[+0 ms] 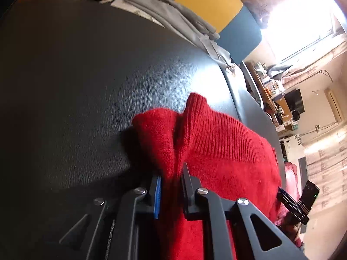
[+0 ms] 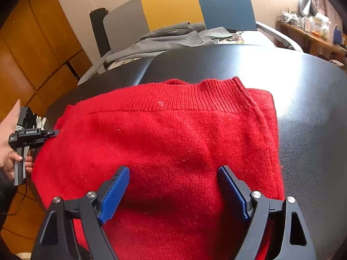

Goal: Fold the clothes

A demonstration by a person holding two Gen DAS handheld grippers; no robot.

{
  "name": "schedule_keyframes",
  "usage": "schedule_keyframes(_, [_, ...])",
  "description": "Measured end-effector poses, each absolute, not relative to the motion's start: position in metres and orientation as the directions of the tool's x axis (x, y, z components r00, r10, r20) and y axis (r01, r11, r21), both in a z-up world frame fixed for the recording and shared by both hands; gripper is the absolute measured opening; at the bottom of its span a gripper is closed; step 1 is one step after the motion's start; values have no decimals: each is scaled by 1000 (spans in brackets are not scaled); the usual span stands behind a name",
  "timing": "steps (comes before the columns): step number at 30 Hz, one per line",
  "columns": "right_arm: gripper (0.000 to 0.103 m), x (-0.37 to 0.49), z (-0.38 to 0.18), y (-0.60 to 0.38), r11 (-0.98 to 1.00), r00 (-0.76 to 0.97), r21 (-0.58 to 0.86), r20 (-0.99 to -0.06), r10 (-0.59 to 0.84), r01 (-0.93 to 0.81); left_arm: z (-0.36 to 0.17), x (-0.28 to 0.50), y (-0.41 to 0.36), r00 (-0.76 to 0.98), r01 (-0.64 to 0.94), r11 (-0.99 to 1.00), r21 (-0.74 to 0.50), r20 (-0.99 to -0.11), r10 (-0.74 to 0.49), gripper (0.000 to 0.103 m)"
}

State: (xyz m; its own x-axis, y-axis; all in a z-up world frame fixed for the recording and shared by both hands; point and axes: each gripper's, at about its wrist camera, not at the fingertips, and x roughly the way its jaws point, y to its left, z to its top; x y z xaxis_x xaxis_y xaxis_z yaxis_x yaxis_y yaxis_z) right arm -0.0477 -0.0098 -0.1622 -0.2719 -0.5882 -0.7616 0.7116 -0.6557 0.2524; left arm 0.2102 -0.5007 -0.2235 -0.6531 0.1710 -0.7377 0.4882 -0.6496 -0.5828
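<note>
A red knitted sweater (image 2: 169,134) lies on the black leather surface (image 2: 303,86), its ribbed hem at the far side. In the left wrist view my left gripper (image 1: 171,173) is shut on a bunched edge of the red sweater (image 1: 216,147), held low over the black surface (image 1: 76,75). The left gripper also shows in the right wrist view (image 2: 54,132) at the sweater's left edge. My right gripper (image 2: 173,173) is open, its blue pads (image 2: 115,192) spread wide just above the near part of the sweater. The right gripper also shows in the left wrist view (image 1: 282,191) at the far right.
Grey clothes (image 2: 169,39) lie heaped beyond the black surface, in front of a grey, yellow and blue chair back (image 2: 173,6). Wooden cabinets (image 2: 32,54) stand at the left. A cluttered shelf (image 2: 310,26) stands at the right.
</note>
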Motion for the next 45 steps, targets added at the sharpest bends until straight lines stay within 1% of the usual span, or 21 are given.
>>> schedule_keyframes(4, [85, -51, -145, -4, -595, -215, 290, -744, -633, 749, -213, 215, -515, -679, 494, -616, -614, -715, 168, 13])
schedule_keyframes(6, [85, -56, -132, -2, -549, -181, 304, -729, -660, 779, -204, 216, -521, -672, 501, -633, -590, -726, 144, 13])
schedule_keyframes(10, [85, -68, -112, -13, -472, -137, 267, -737, -661, 841, -189, 216, -533, -647, 533, -657, -533, -757, 90, 13])
schedule_keyframes(13, [85, -81, -113, -28, -424, -87, 255, -766, -638, 869, -179, 215, -540, -629, 554, -665, -501, -775, 60, 13])
schedule_keyframes(16, [84, -86, -118, -48, -361, -28, 241, -798, -602, 901, -168, 219, -547, -626, 562, -663, -494, -778, 49, 13])
schedule_keyframes(21, [81, -82, -136, -76, -262, 27, 184, -862, -507, 947, -149, 225, -546, -626, 560, -671, -487, -779, 42, 13])
schedule_keyframes(24, [79, -84, -152, -83, -239, 49, 171, -895, -443, 956, -135, 225, -536, -637, 539, -687, -487, -769, 45, 13])
schedule_keyframes(28, [79, -83, -165, -87, -231, 33, 136, -916, -400, 963, -113, 216, -511, -673, 490, -707, -511, -736, 65, 13])
schedule_keyframes(33, [81, -78, -171, -86, -243, 9, 119, -912, -409, 963, -88, 196, -471, -722, 424, -716, -555, -684, 104, 13])
schedule_keyframes(39, [84, -71, -174, -85, -270, -20, 105, -907, -421, 957, -72, 173, -437, -772, 389, -649, -654, -615, 157, 13])
schedule_keyframes(45, [85, -70, -175, -78, -278, -7, 137, -887, -462, 951, -51, 140, -389, -777, 372, -635, -677, -602, 186, 13])
